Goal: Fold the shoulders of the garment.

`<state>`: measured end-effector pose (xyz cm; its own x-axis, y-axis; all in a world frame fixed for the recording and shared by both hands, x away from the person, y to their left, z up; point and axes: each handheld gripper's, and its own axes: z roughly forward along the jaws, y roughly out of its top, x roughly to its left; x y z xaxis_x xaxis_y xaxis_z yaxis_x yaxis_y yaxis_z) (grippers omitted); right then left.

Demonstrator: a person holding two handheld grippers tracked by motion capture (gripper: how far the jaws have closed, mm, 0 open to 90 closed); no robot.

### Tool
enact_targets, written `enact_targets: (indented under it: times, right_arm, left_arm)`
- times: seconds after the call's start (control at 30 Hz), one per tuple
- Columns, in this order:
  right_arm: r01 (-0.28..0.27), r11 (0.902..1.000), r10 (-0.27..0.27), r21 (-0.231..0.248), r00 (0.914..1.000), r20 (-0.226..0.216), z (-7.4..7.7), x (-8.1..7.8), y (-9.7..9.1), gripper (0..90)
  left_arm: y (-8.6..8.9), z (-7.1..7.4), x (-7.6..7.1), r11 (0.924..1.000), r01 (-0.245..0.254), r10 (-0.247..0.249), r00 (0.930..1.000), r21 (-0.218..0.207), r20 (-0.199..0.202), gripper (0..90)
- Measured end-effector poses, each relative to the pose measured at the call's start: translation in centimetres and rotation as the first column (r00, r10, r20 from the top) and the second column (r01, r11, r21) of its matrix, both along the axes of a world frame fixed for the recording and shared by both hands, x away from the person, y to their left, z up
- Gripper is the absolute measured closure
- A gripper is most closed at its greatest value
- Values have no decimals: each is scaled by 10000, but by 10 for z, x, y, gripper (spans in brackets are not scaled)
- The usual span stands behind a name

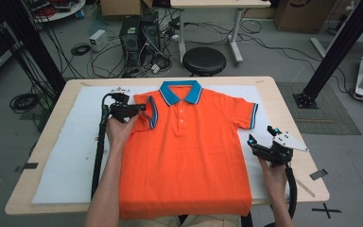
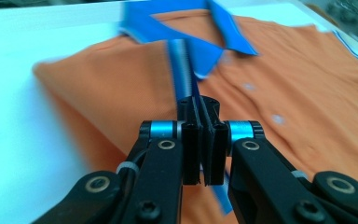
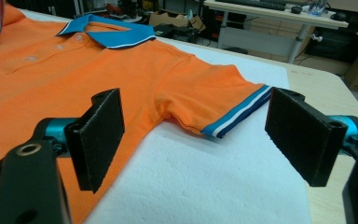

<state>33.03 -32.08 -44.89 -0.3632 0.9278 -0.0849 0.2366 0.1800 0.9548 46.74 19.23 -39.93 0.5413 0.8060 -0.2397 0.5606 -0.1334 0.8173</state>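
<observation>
An orange polo shirt with a blue collar lies face up on a white foam sheet. My left gripper is shut on the blue striped cuff of the shirt's left sleeve, which is folded in over the chest. In the left gripper view the jaws pinch the cuff edge-on. My right gripper stands open beside the shirt's right edge, below the other sleeve. In the right gripper view its pads are wide apart, and the right sleeve's cuff lies flat beyond them.
The foam sheet covers most of a wooden table, with bare wood at the right edge. Beyond the far edge stand a black stool, computer cases and loose cables. A black frame post slants at the right.
</observation>
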Motion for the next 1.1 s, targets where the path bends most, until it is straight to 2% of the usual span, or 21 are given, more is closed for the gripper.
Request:
enact_targets:
  times: [0.03, 0.1, 0.17, 0.27, 0.33, 0.37, 0.4, 0.43, 0.5, 0.6, 0.63, 0.67, 0.7, 0.87, 0.9, 0.93, 0.97, 1.0, 1.03, 1.07, 1.1]
  right_arm:
    - [6, 10000, -6, -1, 10000, 11, 0, 0, 0, 202]
    - [45, 10000, -45, -8, 10000, 11, 0, 0, 1, 202]
    - [48, 10000, -48, -41, 10000, 3, 0, -1, 1, 201]
    - [51, 10000, -51, 10, 10000, -75, 0, -1, 1, 201]
    - [61, 10000, -61, 5, 10000, -70, 0, -1, 1, 201]
    - [57, 10000, -57, -48, 10000, -9, 0, 0, 1, 201]
    - [48, 10000, -48, -61, 10000, -8, 0, 0, 1, 201]
    - [78, 9999, -79, -82, 10000, -30, 0, 0, 2, 201]
    - [74, 9999, -75, -118, 10000, -17, 0, 0, 2, 201]
    - [101, 9998, -101, -182, 9999, -21, 0, 0, 3, 201]
    - [101, 9998, -101, -182, 9999, -21, 0, 0, 3, 201]
    - [119, 9997, -119, -195, 9999, -28, 0, -1, 3, 201]
    - [135, 9997, -136, -183, 9999, -23, 0, -1, 3, 202]
    - [206, 9996, -205, -213, 9998, 37, 0, -1, 3, 201]
    - [210, 9996, -210, -194, 9998, 12, 0, -1, 3, 201]
    - [214, 9996, -214, -209, 9998, 3, 0, -1, 3, 201]
    - [216, 9996, -216, -192, 9998, 0, 0, -1, 3, 202]
    - [203, 9995, -202, -230, 9998, 38, 0, -1, 3, 201]
    - [208, 9995, -207, -249, 9998, 34, 0, -1, 4, 201]
    - [176, 9992, -171, -361, 9998, 122, 0, -1, 3, 201]
    - [166, 9992, -163, -350, 9998, 87, 0, -1, 4, 201]
  left_arm:
    - [-5, 2, -1, 9998, 61, -63, 9999, 211, 108, 848]
    - [-10, 5, -3, 9982, -139, 124, 9996, 585, 270, 720]
    - [-7, 6, -6, 9938, -411, 389, 9990, 1029, 229, 698]
    - [2, 2, -12, 9761, -1030, 1083, 9940, 1916, -174, 680]
    - [10, -4, -18, 9754, -1066, 1190, 9914, 1927, -541, 674]
    - [10, -4, -18, 9754, -1066, 1190, 9914, 1927, -541, 674]
    - [15, -10, -27, 9744, -1000, 1179, 9899, 2015, -791, 673]
    - [16, -14, -31, 9722, -902, 1112, 9900, 2161, -872, 670]
    - [17, -19, -34, 9732, -798, 1026, 9900, 2159, -965, 669]
    - [18, -33, -40, 9658, -613, 974, 9863, 2519, -1332, 708]
    - [19, -37, -41, 9663, -596, 953, 9865, 2502, -1332, 708]
    - [25, -37, -43, 9685, -747, 1067, 9864, 2375, -1248, 764]
    - [27, -37, -44, 9672, -801, 1133, 9854, 2410, -1273, 798]
    - [33, -37, -44, 9662, -869, 1202, 9848, 2425, -1258, 803]
    - [30, -36, -46, 9606, -918, 1225, 9871, 2623, -1030, 772]
    - [30, -35, -47, 9614, -932, 1188, 9893, 2588, -849, 703]
    - [31, -33, -49, 9683, -878, 1045, 9927, 2338, -599, 634]
    - [31, -33, -49, 9683, -878, 1045, 9927, 2338, -599, 595]
    - [33, -31, -52, 9747, -841, 923, 9953, 2070, -300, 554]
    - [38, -29, -60, 9835, -1007, 970, 9948, 1501, 314, 522]
    - [42, -28, -64, 9855, -1064, 1005, 9936, 1322, 507, 485]
